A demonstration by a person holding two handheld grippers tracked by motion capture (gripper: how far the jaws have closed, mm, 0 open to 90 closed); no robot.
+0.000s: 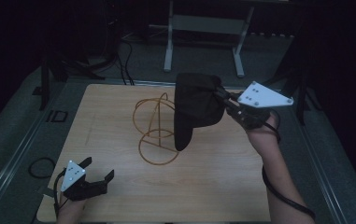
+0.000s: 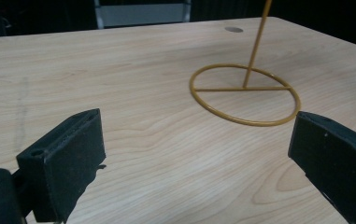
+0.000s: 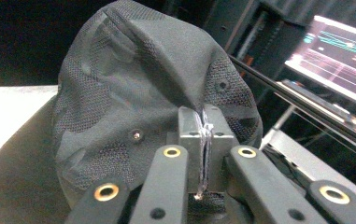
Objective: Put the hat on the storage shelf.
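Wearing no visible sleeves, forearms showing bare. Carrying black left gripper (image 1: pixel 96 169) and right gripper (image 1: pixel 222 95), each topped by a grey three-cornered plate with small dots, possibly screws. Trailing black cables; showing brass-ringed rivets.

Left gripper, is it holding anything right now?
No, the left gripper has its jaws wide apart over bare table, short of the wire stand.

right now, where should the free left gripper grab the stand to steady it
Grip the upright rod low, just above the ring base, coming in level from the left gripper's side. The rod is thin and bare there; higher up the cap hangs beside it.
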